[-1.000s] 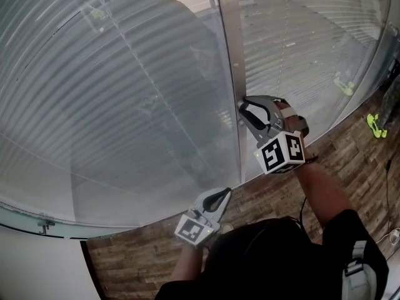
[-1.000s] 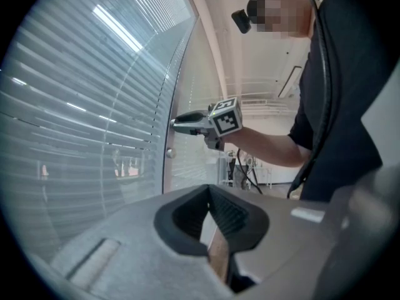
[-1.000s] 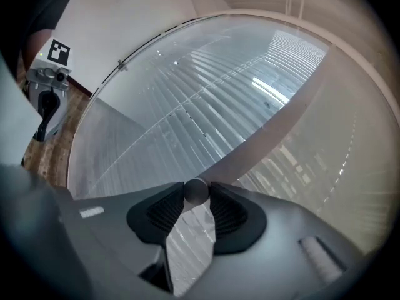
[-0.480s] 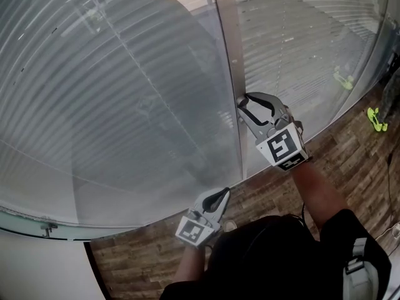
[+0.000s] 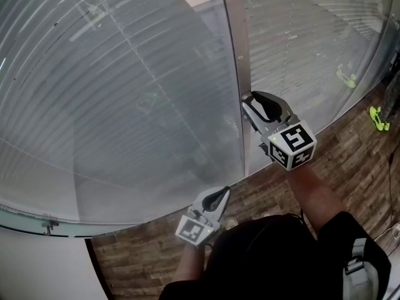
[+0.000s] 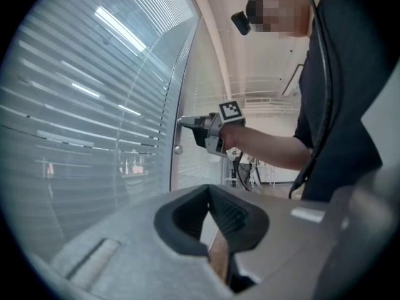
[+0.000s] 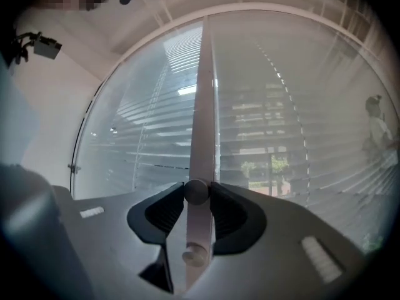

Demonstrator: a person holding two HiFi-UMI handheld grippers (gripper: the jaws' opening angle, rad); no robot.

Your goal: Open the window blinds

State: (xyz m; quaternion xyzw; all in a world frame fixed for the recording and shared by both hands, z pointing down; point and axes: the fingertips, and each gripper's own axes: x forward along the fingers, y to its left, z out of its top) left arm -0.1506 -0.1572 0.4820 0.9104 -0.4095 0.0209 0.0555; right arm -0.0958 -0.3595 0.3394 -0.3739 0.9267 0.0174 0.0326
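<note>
Wood-plank floor; neon-yellow item, maybe clip, on it far right; white wall lower-left.

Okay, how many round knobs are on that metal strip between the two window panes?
2. The upper knob is clamped in the right gripper; the lower knob sits just below it on the same metal strip. Others may be hidden outside the views.

We see glossy glass over pale smooth blinds; beside the glass, a matt metal post, smooth metal knob, wood-grain plank floor.
</note>
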